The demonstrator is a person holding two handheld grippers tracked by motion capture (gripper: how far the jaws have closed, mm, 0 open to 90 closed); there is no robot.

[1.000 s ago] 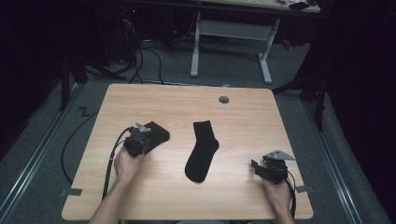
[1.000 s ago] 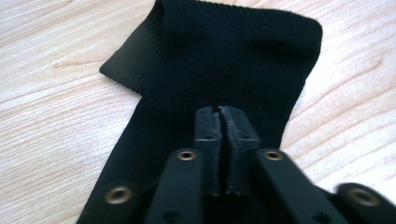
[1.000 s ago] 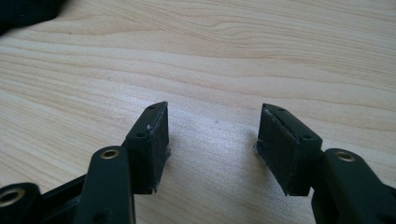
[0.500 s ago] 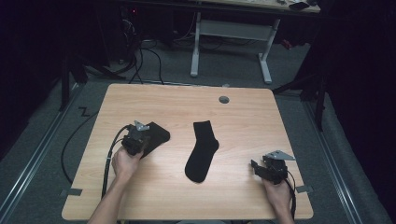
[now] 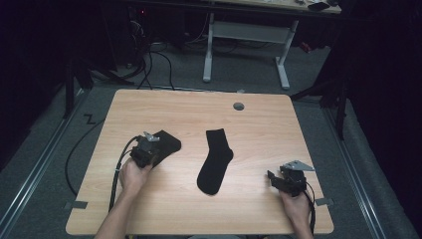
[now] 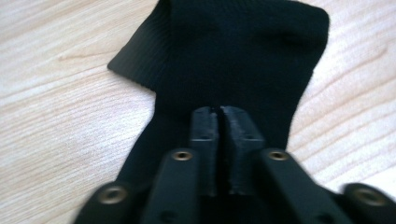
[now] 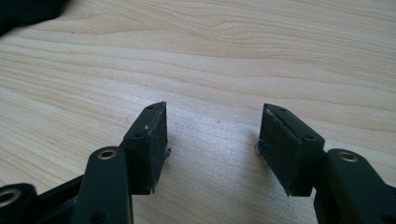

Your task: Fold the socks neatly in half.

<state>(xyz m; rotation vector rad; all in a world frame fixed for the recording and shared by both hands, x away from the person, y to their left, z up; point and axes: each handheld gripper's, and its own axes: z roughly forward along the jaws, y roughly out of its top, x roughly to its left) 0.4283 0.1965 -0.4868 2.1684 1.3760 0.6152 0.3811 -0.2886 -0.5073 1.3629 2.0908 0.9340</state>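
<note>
Leftward and a little nearer the person is where the left gripper (image 5: 147, 148) and the dark sock (image 5: 164, 143) under it have shifted since a second ago; the right gripper (image 5: 284, 179) sits where it did. Within the last half second the left jaws have eased open a touch, yet in the left gripper view they stand almost together, with only a thin seam between the pads (image 6: 205, 123), and the black fabric (image 6: 243, 60) spreads ahead of and beneath them. They seem to pinch a fold of it, though the cloth is too dark at the tips to be sure. That fabric is a fine ribbed knit, soft and matte, with a rounded corner to the right of the jaws and a flap poking out to their left. A second black sock (image 5: 215, 160) lies flat and L-shaped between the two grippers, apart from both. The right gripper (image 7: 212, 135) stands wide, its ridged pads (image 7: 285, 140) holding nothing, just above the pale, grained wooden table (image 7: 233, 56).
</note>
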